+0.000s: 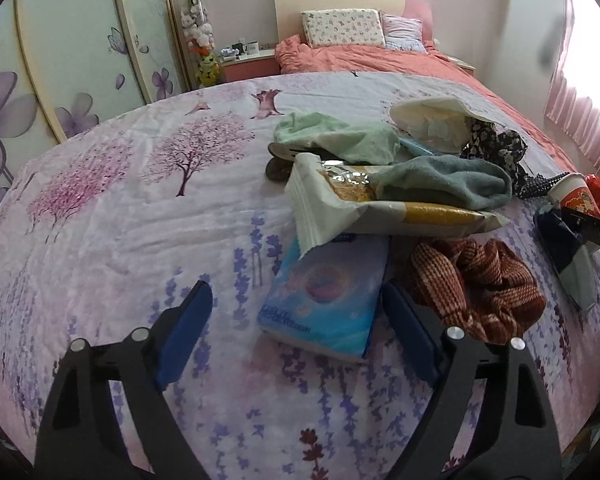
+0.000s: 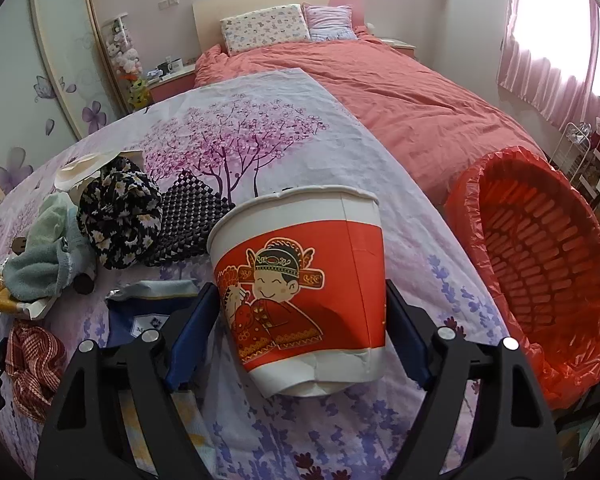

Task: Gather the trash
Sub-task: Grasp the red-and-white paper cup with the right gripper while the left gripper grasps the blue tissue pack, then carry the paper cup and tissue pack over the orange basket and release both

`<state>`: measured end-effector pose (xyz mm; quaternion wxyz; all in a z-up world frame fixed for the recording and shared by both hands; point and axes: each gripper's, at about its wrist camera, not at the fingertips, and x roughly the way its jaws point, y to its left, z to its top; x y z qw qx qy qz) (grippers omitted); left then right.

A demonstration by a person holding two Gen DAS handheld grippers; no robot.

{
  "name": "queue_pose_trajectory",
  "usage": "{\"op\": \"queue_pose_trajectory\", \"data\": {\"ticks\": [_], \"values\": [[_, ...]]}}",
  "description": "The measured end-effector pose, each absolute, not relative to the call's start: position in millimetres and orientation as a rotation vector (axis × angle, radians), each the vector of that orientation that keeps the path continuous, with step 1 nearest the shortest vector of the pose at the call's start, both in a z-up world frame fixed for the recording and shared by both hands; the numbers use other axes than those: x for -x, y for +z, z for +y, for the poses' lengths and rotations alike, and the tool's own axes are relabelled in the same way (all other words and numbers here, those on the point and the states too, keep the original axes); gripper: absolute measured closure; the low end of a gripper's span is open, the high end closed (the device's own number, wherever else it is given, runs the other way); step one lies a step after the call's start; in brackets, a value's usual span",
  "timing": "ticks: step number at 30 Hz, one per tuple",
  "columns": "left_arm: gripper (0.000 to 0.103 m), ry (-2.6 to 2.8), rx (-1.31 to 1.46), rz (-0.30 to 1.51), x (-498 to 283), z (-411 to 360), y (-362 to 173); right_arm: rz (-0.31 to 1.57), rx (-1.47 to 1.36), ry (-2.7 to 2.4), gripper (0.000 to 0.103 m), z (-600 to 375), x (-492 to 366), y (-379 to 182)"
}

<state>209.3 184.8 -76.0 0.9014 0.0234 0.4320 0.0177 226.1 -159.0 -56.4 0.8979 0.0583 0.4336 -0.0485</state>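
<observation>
**Both claws over the littered bed**

Left wrist view: the left gripper (image 1: 296,312) is spread wide above the flower-printed bedsheet (image 1: 120,208), its blue pads on either side of a blue plastic tissue pack (image 1: 324,296) and not touching it. A rust-red knitted cloth (image 1: 476,280) lies just right.

Right wrist view: the right gripper (image 2: 300,312) straddles a red-and-white paper cup (image 2: 300,292) with a cartoon figure; whether its pads press the cup I cannot tell. A red-lined woven bin (image 2: 540,248) sits right.

clothes pile (image 1: 440,184) crowding right, bedsheet (image 1: 120,240) bare left
</observation>
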Motion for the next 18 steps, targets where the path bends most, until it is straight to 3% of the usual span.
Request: {"op": "queue_pose_trajectory", "data": {"ticks": [4, 7, 12, 18], "values": [[0.018, 0.033, -0.046, 0.918, -218.0, 181.3, -81.9, 0.897, -0.116, -0.102, 0.023, -159.2, -228.1, -57.3], [0.026, 0.030, -0.029, 0.929, -223.3, 182.8, -84.6, 0.899, -0.112, -0.103, 0.023, -157.8, -232.8, -59.1], [0.048, 0.014, -0.008, 0.922, -225.6, 186.6, -83.2, 0.892, -0.117, -0.089, 0.024, -159.7, -231.2, -58.4], [0.050, 0.024, -0.002, 0.918, -221.4, 187.8, -82.6, 0.867, -0.145, -0.073, 0.024, -164.4, -222.0, -51.1]]}}
